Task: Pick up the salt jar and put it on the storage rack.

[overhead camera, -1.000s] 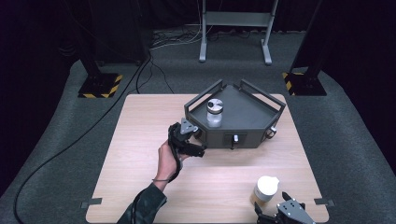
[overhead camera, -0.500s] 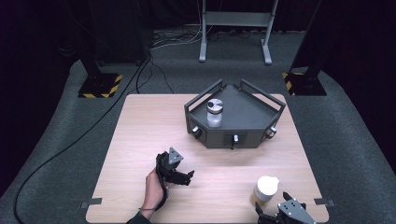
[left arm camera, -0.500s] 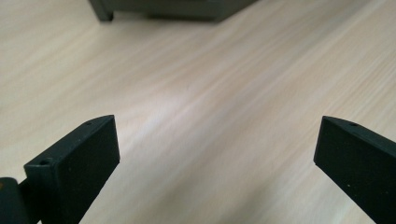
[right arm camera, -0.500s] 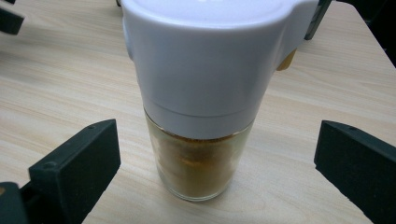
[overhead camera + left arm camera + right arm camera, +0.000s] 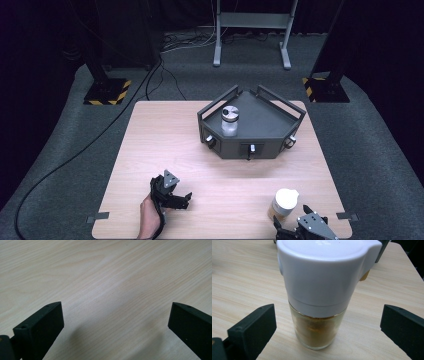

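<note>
A glass jar with a white lid and brown powder (image 5: 283, 203) (image 5: 322, 292) stands near the table's front right corner. My right gripper (image 5: 299, 229) (image 5: 328, 327) sits just in front of it, open, with the jar between the wide-apart jaws and touching neither. A second jar with a silver lid (image 5: 230, 120) stands upright inside the dark grey tray (image 5: 270, 117) at the back of the table. My left gripper (image 5: 181, 200) (image 5: 116, 322) is low at the front left, open, with bare wood between its jaws.
The tray has raised rails and small knobs (image 5: 252, 148) on its front wall. Black stands with striped bases (image 5: 106, 92) and a cable (image 5: 75, 150) lie on the grey floor beyond the wooden table (image 5: 150, 140).
My left gripper has drawn back from beside the tray to the table's front left, and the forearm has withdrawn. The right gripper and both jars have stayed put.
</note>
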